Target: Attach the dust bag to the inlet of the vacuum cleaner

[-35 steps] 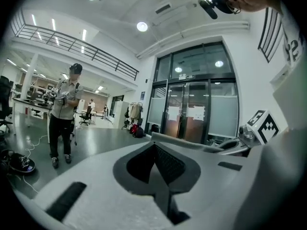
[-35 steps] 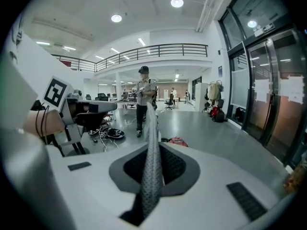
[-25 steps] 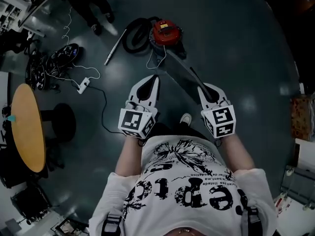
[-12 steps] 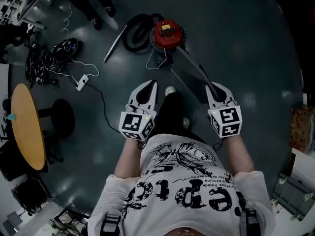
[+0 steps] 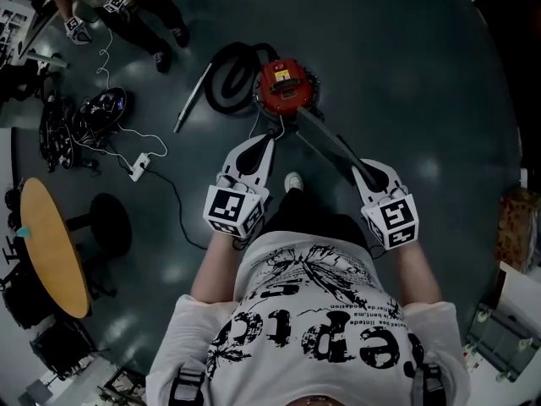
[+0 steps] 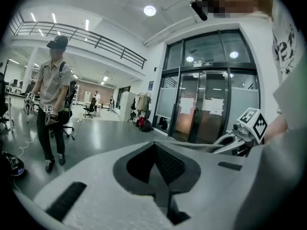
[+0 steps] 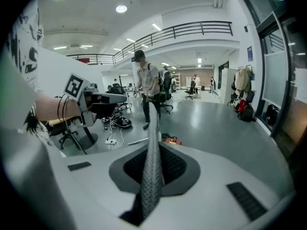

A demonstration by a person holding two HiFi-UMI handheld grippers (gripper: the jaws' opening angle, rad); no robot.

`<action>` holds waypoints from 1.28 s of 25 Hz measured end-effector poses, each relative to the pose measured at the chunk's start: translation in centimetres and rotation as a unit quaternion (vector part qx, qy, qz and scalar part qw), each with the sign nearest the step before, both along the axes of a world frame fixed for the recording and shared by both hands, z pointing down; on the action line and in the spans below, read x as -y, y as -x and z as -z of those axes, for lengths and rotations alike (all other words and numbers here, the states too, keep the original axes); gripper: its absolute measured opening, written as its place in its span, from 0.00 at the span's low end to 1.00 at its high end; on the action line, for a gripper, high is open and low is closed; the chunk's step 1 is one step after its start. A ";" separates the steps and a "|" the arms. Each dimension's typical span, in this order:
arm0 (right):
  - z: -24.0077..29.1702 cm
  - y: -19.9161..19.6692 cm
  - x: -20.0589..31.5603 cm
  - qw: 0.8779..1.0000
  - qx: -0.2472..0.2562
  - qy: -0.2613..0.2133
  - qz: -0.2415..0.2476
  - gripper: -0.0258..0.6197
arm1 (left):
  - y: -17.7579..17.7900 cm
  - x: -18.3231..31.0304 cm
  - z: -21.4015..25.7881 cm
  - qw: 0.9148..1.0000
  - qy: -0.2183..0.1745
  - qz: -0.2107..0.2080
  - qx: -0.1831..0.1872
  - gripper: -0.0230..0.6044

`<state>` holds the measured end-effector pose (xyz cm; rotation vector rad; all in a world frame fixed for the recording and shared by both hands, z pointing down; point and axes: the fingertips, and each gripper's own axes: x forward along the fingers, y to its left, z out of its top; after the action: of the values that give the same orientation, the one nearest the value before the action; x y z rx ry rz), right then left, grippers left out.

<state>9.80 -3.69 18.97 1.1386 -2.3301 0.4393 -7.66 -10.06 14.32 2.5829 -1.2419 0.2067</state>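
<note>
The red vacuum cleaner (image 5: 285, 83) stands on the dark floor ahead, with its black hose (image 5: 226, 66) coiled at its left; it also shows small in the right gripper view (image 7: 172, 140). A flat grey dust bag (image 5: 325, 140) reaches from the vacuum's near side back to my right gripper (image 5: 359, 169), which is shut on its end. In the right gripper view the bag (image 7: 153, 147) rises edge-on out of the closed jaws (image 7: 152, 176). My left gripper (image 5: 267, 140) is shut with nothing in it, its tip just short of the vacuum (image 6: 156, 169).
A metal wand (image 5: 193, 100) lies left of the hose. A power strip (image 5: 139, 166) with cables and a heap of gear (image 5: 93, 112) lie further left, near a round wooden table (image 5: 51, 248). Another person (image 5: 127, 2) stands at the far left. Boxes (image 5: 511, 227) sit at the right.
I have walked towards the vacuum, which now lies closer to both gripper tips. The bag stays in the right gripper. The other person has come into the top-left corner.
</note>
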 end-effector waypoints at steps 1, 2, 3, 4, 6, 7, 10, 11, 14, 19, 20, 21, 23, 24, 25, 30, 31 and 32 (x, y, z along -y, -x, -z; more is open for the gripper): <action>-0.3 0.2 0.5 1.000 0.003 0.001 0.009 0.07 | 0.1 0.7 -0.5 1.000 0.006 0.004 0.003 0.04; -0.6 0.3 1.0 1.000 0.006 0.005 0.018 0.07 | 0.2 1.2 -0.9 1.000 0.014 0.010 0.005 0.04; -1.0 0.3 1.4 1.000 0.008 0.010 0.027 0.07 | 0.2 1.6 -1.2 1.000 0.020 0.016 0.006 0.04; -1.5 0.2 1.7 0.999 0.011 0.015 0.035 0.07 | 0.0 2.1 -1.5 0.999 0.023 0.022 0.007 0.04; -3.3 -0.1 2.6 0.998 0.013 0.022 0.055 0.07 | -0.6 3.0 -2.8 0.999 0.022 0.030 0.011 0.04; -4.7 -0.3 3.0 0.997 0.013 0.023 0.068 0.07 | -0.9 3.4 -3.9 0.999 0.020 0.037 0.013 0.04; -9.2 -0.3 3.7 0.993 0.022 0.024 0.115 0.07 | -1.3 4.0 -8.1 0.997 0.020 0.070 0.008 0.04; -10.5 -0.1 3.8 0.991 0.025 0.025 0.129 0.07 | -1.3 3.9 -9.4 0.997 0.020 0.080 0.003 0.04; -14.7 0.1 3.3 0.984 0.026 0.025 0.172 0.07 | -1.5 3.5 -13.8 0.995 0.015 0.098 -0.008 0.04; -23.6 0.3 4.2 0.974 0.029 0.009 0.226 0.07 | -0.8 4.9 -23.1 0.992 -0.001 0.124 0.000 0.04; -25.6 0.5 4.6 0.972 0.028 0.003 0.232 0.07 | -0.5 5.2 -25.1 0.992 -0.003 0.130 -0.004 0.04; -27.7 0.6 4.9 0.971 0.026 -0.002 0.238 0.07 | -0.2 5.2 -27.1 0.991 -0.004 0.135 -0.008 0.04; -31.9 0.8 5.1 0.967 0.021 -0.014 0.253 0.07 | 0.0 5.0 -31.0 0.990 -0.006 0.138 -0.008 0.04; -33.7 0.9 5.3 0.965 0.017 -0.023 0.261 0.07 | 0.0 4.9 -32.6 0.991 -0.011 0.136 -0.002 0.04; -35.3 0.9 5.6 0.962 0.013 -0.033 0.269 0.07 | 0.0 4.8 -34.0 0.991 -0.020 0.131 0.006 0.04; -41.1 1.3 7.0 0.944 -0.020 -0.091 0.315 0.07 | 0.0 5.4 -38.1 0.989 -0.086 0.118 0.030 0.04; -42.2 1.3 7.2 0.942 -0.027 -0.097 0.321 0.07 | 0.3 5.6 -39.2 0.989 -0.086 0.117 0.036 0.04; -43.3 1.3 7.4 0.939 -0.032 -0.102 0.326 0.07 | 0.5 5.9 -40.3 0.989 -0.081 0.115 0.044 0.04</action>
<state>8.47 -11.12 62.22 0.3899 -2.5539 -0.0845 -8.18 -15.96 54.60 2.5584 -1.6386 0.1827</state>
